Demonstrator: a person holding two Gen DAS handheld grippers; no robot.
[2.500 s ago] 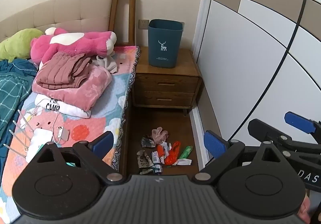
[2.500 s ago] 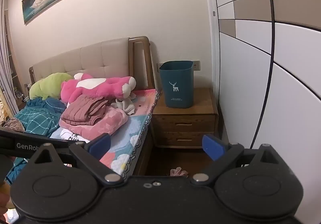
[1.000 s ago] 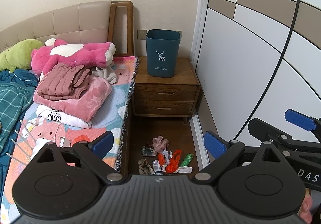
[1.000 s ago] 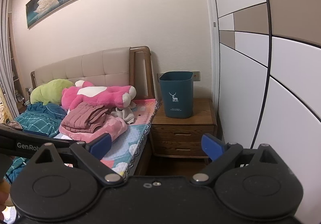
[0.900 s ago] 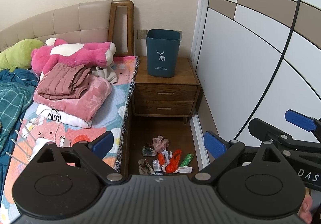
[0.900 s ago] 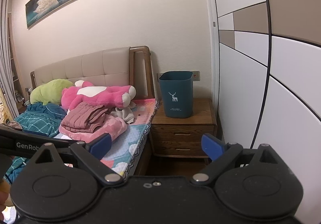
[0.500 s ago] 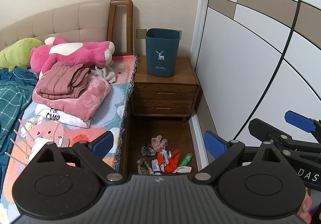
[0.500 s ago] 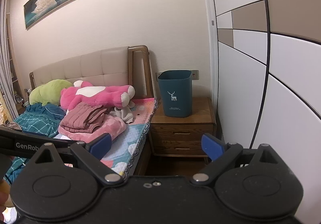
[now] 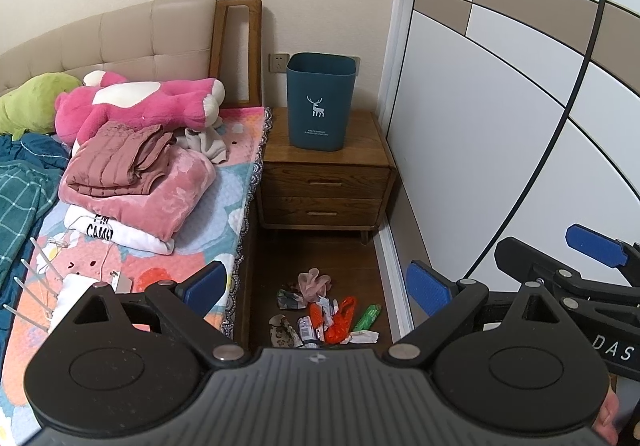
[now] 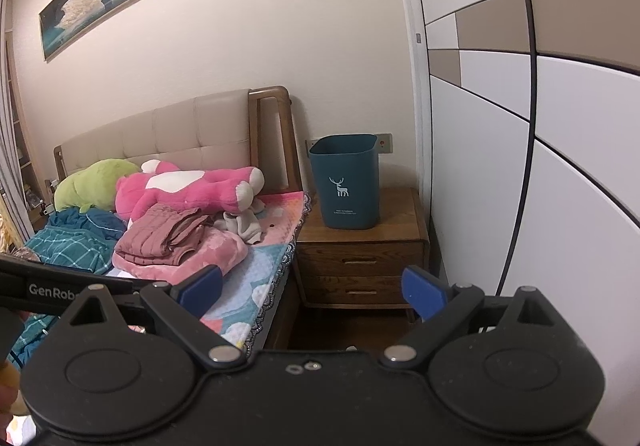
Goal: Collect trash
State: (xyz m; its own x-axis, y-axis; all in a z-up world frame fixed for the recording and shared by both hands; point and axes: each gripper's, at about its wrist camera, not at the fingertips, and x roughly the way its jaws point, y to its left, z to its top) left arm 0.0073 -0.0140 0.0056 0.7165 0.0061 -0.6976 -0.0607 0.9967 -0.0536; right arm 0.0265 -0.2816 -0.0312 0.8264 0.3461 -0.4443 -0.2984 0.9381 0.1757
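Note:
A heap of trash (image 9: 326, 316) lies on the dark wood floor between the bed and the wardrobe: crumpled wrappers, an orange wrapper (image 9: 339, 320), a green one (image 9: 367, 317) and a pink rag (image 9: 314, 282). A dark teal bin (image 9: 320, 101) with a white deer stands upright on the nightstand (image 9: 326, 182), also the bin (image 10: 346, 182) in the right wrist view. My left gripper (image 9: 316, 288) hangs open above the trash, holding nothing. My right gripper (image 10: 314, 288) is open and empty, aimed higher; the trash is hidden from it.
The bed (image 9: 132, 206) on the left carries folded clothes (image 9: 132, 174), a pink plush (image 9: 140, 104) and a charger with cable. A white and brown wardrobe (image 9: 500, 134) closes the right side. The floor strip between them is narrow. A hand shows at the lower right (image 9: 606, 416).
Both cameras have drifted back and upward a little over the past seconds, so the trash sits lower in the left wrist view. Nothing was taken hold of; both grippers stay open.

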